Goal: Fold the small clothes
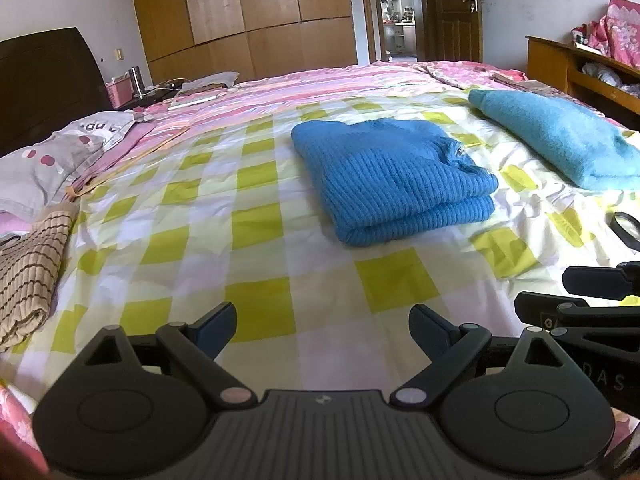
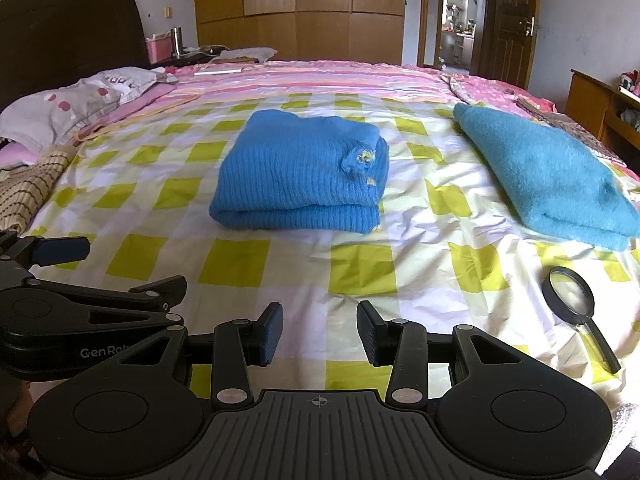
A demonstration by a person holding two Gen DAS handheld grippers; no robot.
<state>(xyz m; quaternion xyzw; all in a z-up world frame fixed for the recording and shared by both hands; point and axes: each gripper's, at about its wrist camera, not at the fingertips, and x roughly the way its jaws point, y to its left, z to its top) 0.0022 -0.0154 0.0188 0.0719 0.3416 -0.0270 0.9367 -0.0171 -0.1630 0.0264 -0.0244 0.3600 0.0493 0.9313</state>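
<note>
Item: bright blue ribbed knit sweater [image 2: 298, 168], folded, mid-bed on the green-and-white checked bedsheet [image 2: 360, 264]. Teal fleecy garment [image 2: 548, 176], also folded, to its right. Left tool [image 1: 322, 330] and right tool [image 2: 319, 336]: both spread, holding nothing. Step: fold apparently finished. Next likely needs the beige striped garment [image 1: 28, 272] at left.

The teal blanket [image 1: 560, 140], ahead and right of the left gripper, runs off the picture's right edge. The magnifying glass [image 1: 626, 230] shows only part of its ring there. The striped cloth [image 1: 28, 264] to the left is cut by the edge. Items through the doorway [image 2: 458, 24] far ahead are too small to tell.
</note>
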